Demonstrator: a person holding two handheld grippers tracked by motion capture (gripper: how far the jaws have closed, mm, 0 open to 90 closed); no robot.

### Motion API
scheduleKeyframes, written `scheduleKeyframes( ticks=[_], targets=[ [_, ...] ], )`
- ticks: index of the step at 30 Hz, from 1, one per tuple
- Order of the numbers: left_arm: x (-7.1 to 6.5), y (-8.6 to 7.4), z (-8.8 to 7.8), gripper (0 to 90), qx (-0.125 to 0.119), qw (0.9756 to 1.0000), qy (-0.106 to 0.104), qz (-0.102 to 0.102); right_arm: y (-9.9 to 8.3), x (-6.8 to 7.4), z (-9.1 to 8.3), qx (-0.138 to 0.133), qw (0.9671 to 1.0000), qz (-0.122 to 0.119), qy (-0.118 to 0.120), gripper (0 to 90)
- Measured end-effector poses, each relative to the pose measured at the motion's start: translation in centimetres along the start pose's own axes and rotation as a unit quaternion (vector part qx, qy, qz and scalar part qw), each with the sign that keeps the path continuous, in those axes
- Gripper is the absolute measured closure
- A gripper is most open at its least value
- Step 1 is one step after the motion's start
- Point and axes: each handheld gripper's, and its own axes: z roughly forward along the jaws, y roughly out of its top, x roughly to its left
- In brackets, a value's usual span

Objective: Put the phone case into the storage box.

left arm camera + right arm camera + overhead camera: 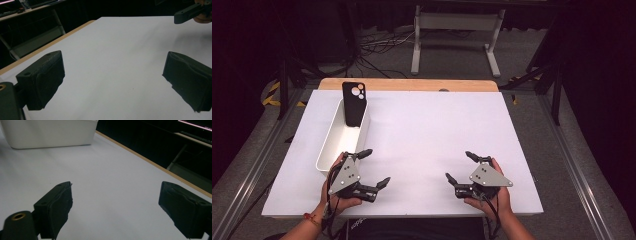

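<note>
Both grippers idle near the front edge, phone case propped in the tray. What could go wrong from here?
1. The black phone case leans upright on the far end wall of the white tray; a nudge would likely topple it.
2. The left gripper, open, sits beside the tray's near end and could shove it when reaching.
3. The right gripper, open, has the longer reach across to the case.

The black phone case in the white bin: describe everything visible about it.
The phone case is a matte black shell, plastic or rubber by its look, with round camera cutouts grouped at its upper corner. It stands nearly upright, leaning at the far end of the long white bin, its top rising above the rim. It sits on the table's left side; neither gripper touches it.
</note>
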Motion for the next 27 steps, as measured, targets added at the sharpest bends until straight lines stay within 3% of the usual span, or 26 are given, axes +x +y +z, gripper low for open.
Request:
scheduleKeyframes(
  ticks=[17, 20, 27],
  targets=[
    [0.0, -0.1, 0.3, 4.2, 0.011, 0.9999, -0.009, -0.001, -0.1, 0.0, 0.1, 0.002, 1.0, -0.004, 0.003, 12.5],
    [0.0, -0.4, 0.5, 4.3, 0.016, 0.9998, -0.012, -0.005, -0.1, 0.0, 0.3, 0.008, 0.9999, -0.006, -0.009, 12.5],
    [-0.3, -0.4, 1.0, 4.3, 0.026, 0.9995, -0.015, 0.006, -0.4, -0.4, 0.5, 0.014, 0.9998, -0.001, -0.012, 12.5]
  ],
)
